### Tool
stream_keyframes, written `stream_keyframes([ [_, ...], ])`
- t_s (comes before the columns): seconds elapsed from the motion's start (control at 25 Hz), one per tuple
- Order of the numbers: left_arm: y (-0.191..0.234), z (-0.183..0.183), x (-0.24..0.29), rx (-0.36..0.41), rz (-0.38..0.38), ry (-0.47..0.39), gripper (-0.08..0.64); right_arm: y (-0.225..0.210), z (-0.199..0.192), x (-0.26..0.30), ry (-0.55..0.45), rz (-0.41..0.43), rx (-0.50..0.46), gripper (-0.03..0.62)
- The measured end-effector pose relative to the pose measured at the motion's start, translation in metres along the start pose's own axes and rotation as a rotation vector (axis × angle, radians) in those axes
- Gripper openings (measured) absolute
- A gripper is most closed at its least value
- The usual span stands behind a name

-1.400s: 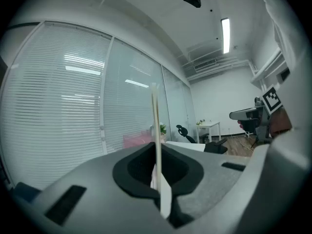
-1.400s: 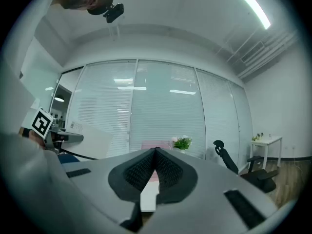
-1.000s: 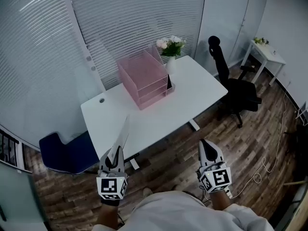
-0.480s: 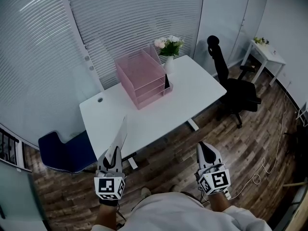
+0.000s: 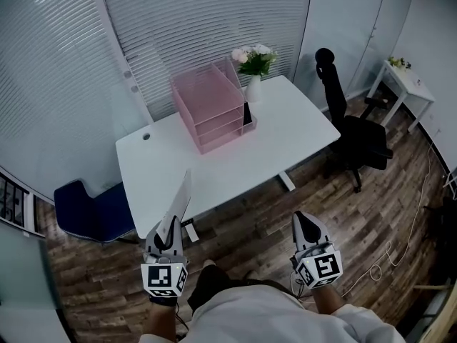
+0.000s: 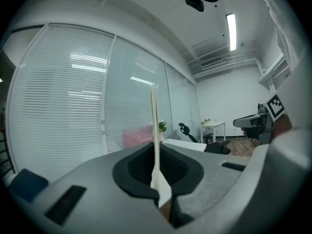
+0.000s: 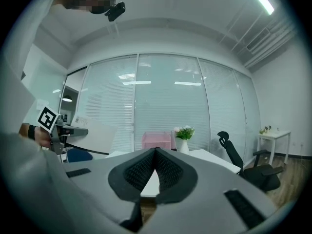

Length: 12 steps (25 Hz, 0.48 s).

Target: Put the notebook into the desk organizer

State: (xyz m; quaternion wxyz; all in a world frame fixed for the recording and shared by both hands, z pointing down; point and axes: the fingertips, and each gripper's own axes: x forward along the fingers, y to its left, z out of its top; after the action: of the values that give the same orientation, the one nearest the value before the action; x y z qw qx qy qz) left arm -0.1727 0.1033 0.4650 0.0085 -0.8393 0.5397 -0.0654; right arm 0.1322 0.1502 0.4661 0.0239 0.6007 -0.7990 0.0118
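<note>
My left gripper point(image 5: 171, 226) is shut on a thin white notebook point(image 5: 181, 201), which stands on edge and points toward the white desk point(image 5: 214, 164). In the left gripper view the notebook point(image 6: 155, 130) rises edge-on between the closed jaws. The pink desk organizer point(image 5: 210, 106), with stacked trays, sits at the desk's back, well ahead of both grippers. My right gripper point(image 5: 305, 223) is shut and empty, held over the wooden floor in front of the desk. From the right gripper view the organizer point(image 7: 156, 141) shows far off above the jaw tips.
A white vase of flowers point(image 5: 253, 68) stands just right of the organizer. A black office chair point(image 5: 353, 136) sits at the desk's right end, a blue chair point(image 5: 89, 211) at its left. Blinds cover the glass wall behind. A small white table point(image 5: 408, 83) stands far right.
The view has shifted slightly as the person steps toward the desk. Both grippers hold the same pose, the notebook still gripped in the left.
</note>
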Motion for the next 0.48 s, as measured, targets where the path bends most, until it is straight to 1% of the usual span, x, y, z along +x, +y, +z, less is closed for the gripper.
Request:
stream_keyframes([
  [0.08,0.001,-0.007,0.004,-0.006,0.004,0.016,0.017,-0.002,-0.008,0.007,0.023,0.010,0.004,0.012],
  [0.2,0.018,-0.007,0.020,-0.016,0.013,0.014,0.016,-0.003,-0.012,0.032,0.035,0.016,-0.001,0.012],
  [0.32,0.040,-0.010,0.054,-0.022,0.018,0.008,0.017,-0.004,-0.007,0.076,0.023,0.015,-0.011,0.012],
  [0.48,0.071,-0.008,0.102,-0.020,0.001,-0.006,0.016,0.003,0.000,0.131,0.026,0.021,-0.021,0.012],
])
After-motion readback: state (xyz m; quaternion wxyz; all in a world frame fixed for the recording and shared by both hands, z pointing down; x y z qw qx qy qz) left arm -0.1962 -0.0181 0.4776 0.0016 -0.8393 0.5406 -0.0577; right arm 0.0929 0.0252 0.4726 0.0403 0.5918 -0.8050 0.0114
